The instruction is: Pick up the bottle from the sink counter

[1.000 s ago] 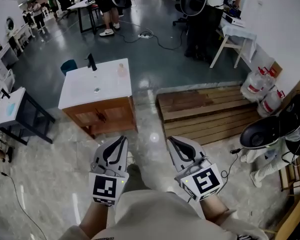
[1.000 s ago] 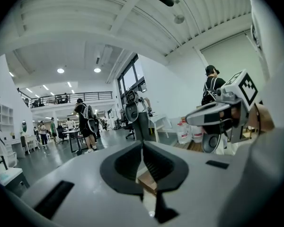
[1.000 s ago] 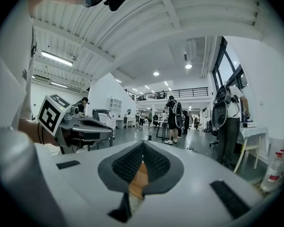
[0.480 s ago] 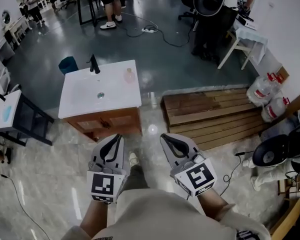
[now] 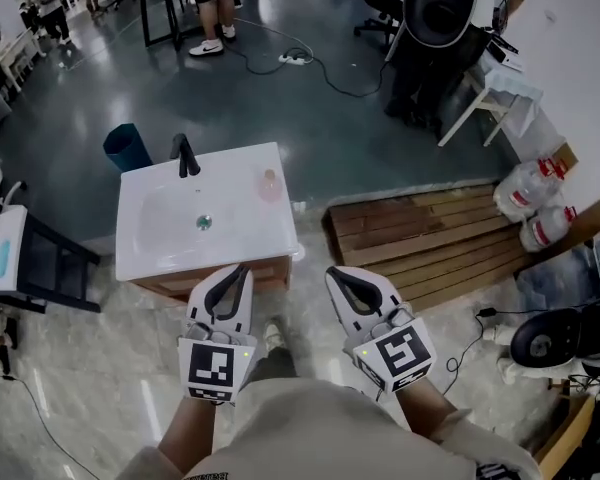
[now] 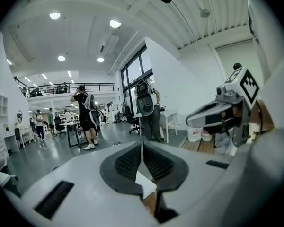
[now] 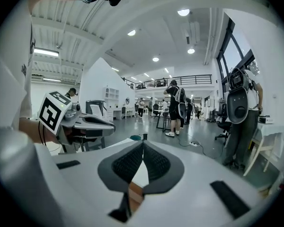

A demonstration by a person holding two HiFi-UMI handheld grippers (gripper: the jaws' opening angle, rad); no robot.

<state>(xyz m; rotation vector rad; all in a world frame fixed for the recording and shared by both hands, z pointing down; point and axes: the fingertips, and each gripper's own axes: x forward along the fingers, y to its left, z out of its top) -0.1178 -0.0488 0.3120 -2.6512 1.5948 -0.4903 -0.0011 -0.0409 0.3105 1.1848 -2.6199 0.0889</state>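
A small pale pink bottle point(image 5: 269, 184) stands upright near the back right corner of the white sink counter point(image 5: 250, 228). A black tap point(image 5: 184, 155) rises at the counter's back edge and a drain point(image 5: 203, 223) sits in the basin. My left gripper point(image 5: 242, 267) hovers just over the counter's front edge, shut and empty. My right gripper point(image 5: 331, 272) hangs beside it, right of the counter's front corner, also shut and empty. In the left gripper view the left gripper point(image 6: 142, 144) shows its pads pressed together; the right gripper view shows the right gripper point(image 7: 143, 143) the same way.
A wooden pallet point(image 5: 430, 243) lies on the floor right of the counter, with water jugs point(image 5: 532, 193) beyond it. A teal bin point(image 5: 127, 147) stands behind the counter, a dark side table point(image 5: 20, 258) to its left. People stand at desks farther back.
The counter has come nearer and lower in the head view as the person walked toward it. Both grippers stay shut, now close to the counter's front edge.
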